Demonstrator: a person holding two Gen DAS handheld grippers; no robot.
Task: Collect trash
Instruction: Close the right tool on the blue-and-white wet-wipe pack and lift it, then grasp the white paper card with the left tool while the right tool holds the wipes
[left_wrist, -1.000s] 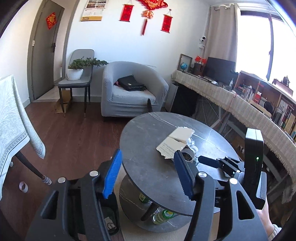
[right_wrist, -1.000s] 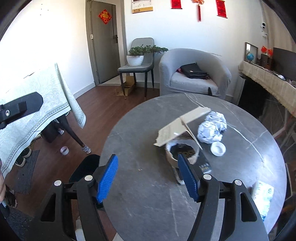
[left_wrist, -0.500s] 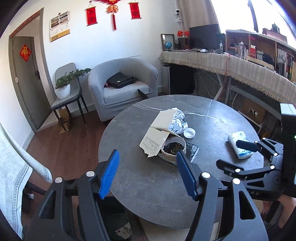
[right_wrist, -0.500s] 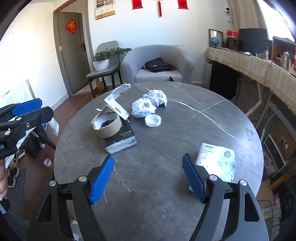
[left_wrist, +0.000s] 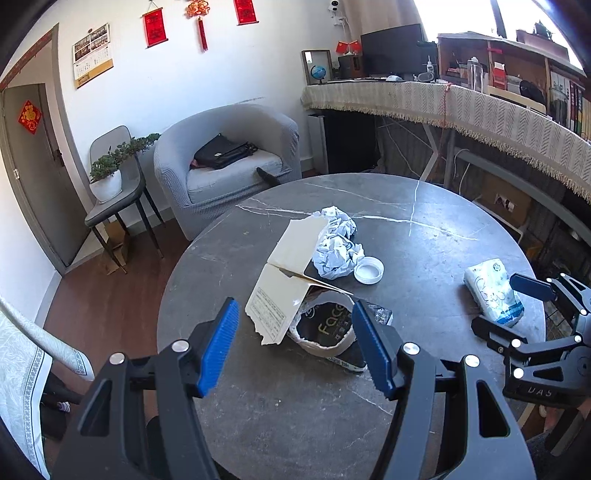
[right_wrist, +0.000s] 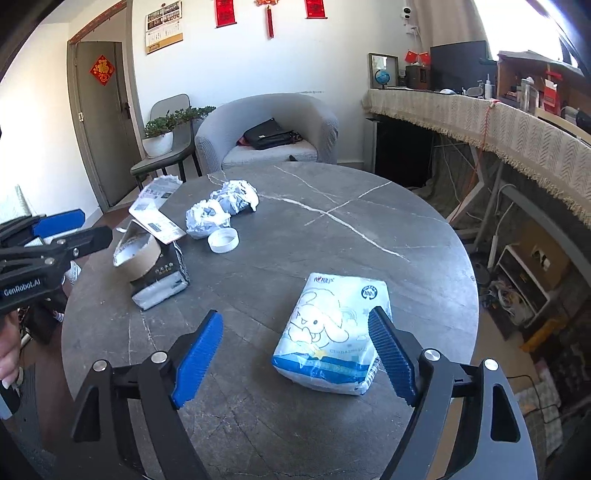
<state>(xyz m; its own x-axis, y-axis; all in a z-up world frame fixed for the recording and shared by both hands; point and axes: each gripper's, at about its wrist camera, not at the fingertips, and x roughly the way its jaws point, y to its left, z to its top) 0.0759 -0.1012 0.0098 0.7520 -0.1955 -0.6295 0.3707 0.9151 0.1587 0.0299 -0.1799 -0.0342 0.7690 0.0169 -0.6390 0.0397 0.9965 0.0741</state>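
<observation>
Hovering over the near edge of the round, dark grey marble-look table, the left gripper had its 2 ribbed blue pads spread wide, nothing between them. Just beyond them lay the main heap of trash: a torn piece of cream cardboard, folded like a tent with small print on its near flap, leaned over a squashed paper cup with a brown outer wall and a rolled white rim. The cup lay on a flat black packet with glossy, crinkled ends. Behind the cardboard sat crumpled white paper, 2 wads in the right wrist view, and just beside it a round white plastic lid with a ridged edge. The right gripper was likewise open and empty, its serrated blue pads low over the tabletop. A soft rectangular tissue pack, wrapped in shiny film printed with a cartoon dog, lay between the pads toward the right one; whether it touched that pad could not be told. The pack sat well apart from the heap. A grey upholstered tub armchair with a black bag stood behind the table.
</observation>
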